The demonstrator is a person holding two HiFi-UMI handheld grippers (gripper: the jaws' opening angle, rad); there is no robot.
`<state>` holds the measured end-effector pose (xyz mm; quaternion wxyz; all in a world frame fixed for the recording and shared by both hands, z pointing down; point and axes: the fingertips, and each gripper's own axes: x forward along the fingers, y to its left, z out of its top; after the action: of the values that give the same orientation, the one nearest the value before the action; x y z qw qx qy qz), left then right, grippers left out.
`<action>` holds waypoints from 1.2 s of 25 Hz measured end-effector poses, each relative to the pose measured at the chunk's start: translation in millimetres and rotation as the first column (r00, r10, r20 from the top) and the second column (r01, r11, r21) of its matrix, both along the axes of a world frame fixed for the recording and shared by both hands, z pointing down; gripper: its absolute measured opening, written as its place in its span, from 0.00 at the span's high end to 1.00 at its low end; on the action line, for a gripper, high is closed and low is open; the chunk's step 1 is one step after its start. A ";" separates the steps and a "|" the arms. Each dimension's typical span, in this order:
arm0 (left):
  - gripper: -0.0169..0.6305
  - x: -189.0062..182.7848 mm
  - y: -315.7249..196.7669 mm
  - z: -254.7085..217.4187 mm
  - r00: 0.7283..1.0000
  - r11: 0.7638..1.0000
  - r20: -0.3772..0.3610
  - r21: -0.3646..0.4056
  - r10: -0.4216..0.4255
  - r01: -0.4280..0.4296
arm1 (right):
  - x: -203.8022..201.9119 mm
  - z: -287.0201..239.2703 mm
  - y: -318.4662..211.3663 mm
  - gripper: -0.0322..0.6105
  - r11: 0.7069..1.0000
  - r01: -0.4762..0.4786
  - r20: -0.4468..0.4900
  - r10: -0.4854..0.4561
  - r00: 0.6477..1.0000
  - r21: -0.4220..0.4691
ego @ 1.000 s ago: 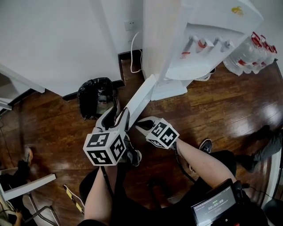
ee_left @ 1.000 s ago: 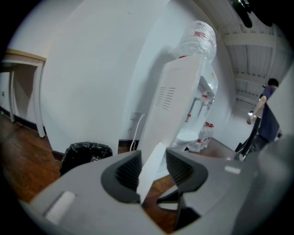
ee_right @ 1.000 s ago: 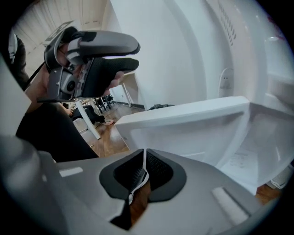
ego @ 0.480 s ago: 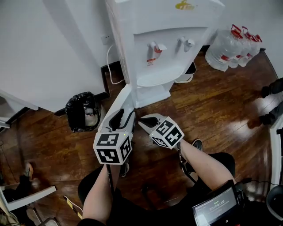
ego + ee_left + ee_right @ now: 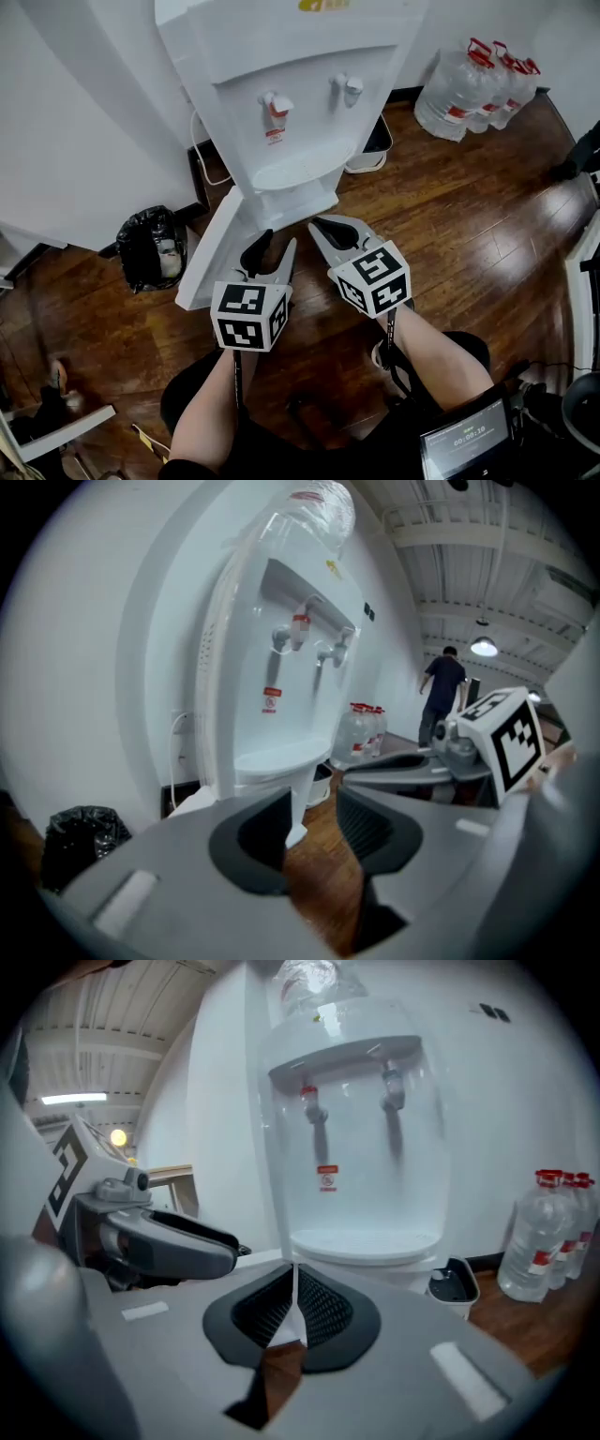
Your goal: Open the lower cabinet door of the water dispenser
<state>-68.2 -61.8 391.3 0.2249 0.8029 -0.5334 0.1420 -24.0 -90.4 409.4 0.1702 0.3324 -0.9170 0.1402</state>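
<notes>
Head view, from the left: a black plastic rubbish bag (image 5: 150, 246) is seen on the dark wooden plank floor (image 5: 487, 234), against the wall. Next to it the flat white lower cabinet door (image 5: 208, 258) is found swung open, away from the base of the tall white water dispenser (image 5: 281, 84). The left gripper (image 5: 274, 251) is held just beside the free edge of this door; if it touches the edge cannot be told. In the left gripper view its jaws are seen apart, and only floor is seen between them; they have just been closing a little. The right gripper (image 5: 328, 230) is held near it, in front of the dispenser base, and its jaws are pressed together on nothing. At the far right, large clear plastic water bottles with red handles (image 5: 473, 89) are stood on the floor.
</notes>
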 end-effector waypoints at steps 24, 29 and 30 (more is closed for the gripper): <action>0.81 27.5 21.8 -67.9 0.984 0.898 0.172 0.439 -0.054 -0.027 | 25.0 -90.0 43.8 0.92 0.928 -0.112 0.163 0.057 0.985 0.354; 0.81 42.7 16.5 -69.1 0.985 0.901 0.172 0.429 -0.017 -0.059 | 35.3 -95.8 32.4 0.92 0.926 -0.126 0.188 0.061 0.980 0.355; 0.81 44.7 16.3 -69.4 0.985 0.900 0.173 0.431 -0.013 -0.064 | 37.2 -95.9 29.6 0.92 0.930 -0.134 0.202 0.066 0.977 0.343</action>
<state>-23.6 -45.6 321.8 -0.0084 0.8246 -0.5583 0.0907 13.2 -60.8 313.6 0.0131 0.3896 -0.9208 0.0118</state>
